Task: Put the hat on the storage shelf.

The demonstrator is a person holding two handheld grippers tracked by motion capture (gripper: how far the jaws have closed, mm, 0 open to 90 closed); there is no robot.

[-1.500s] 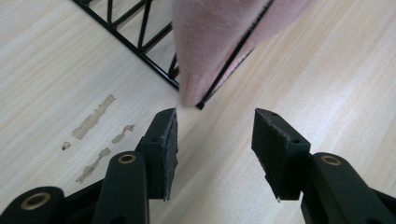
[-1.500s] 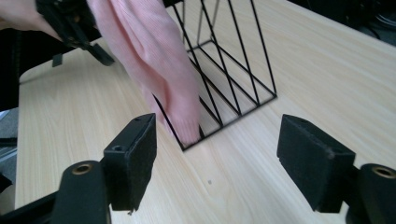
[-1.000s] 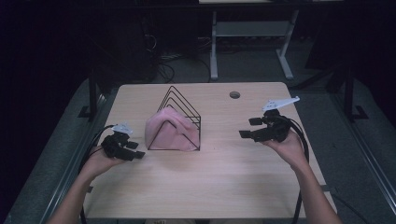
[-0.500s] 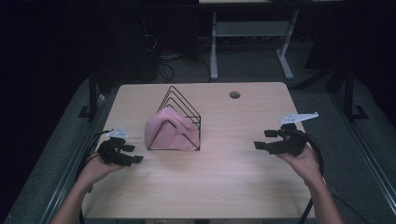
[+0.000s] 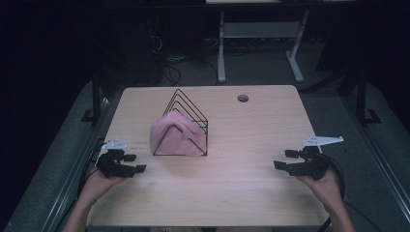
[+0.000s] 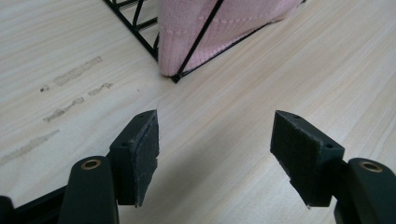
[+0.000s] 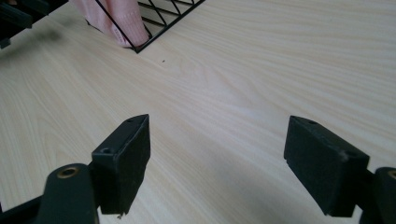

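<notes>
Item: pink cloth [image 5: 175,137] in black wire rack [image 5: 189,112], table centre; both tongs idle.

I log the cloth bunched inside the triangular rack, its lower edge on the wooden table [image 5: 232,188], pressing against the wires. From the rack, my left gripper [image 5: 129,163] sits at about eight o'clock, near it, jaws apart and empty; my right gripper [image 5: 286,160] sits at about four o'clock, well apart from it, jaws likewise wide and empty. Round cable hole [image 5: 243,98] at one o'clock. Risk, as I judge it: pulling the cloth one-sided could snag it on a wire and drag or tip the light rack.
</notes>
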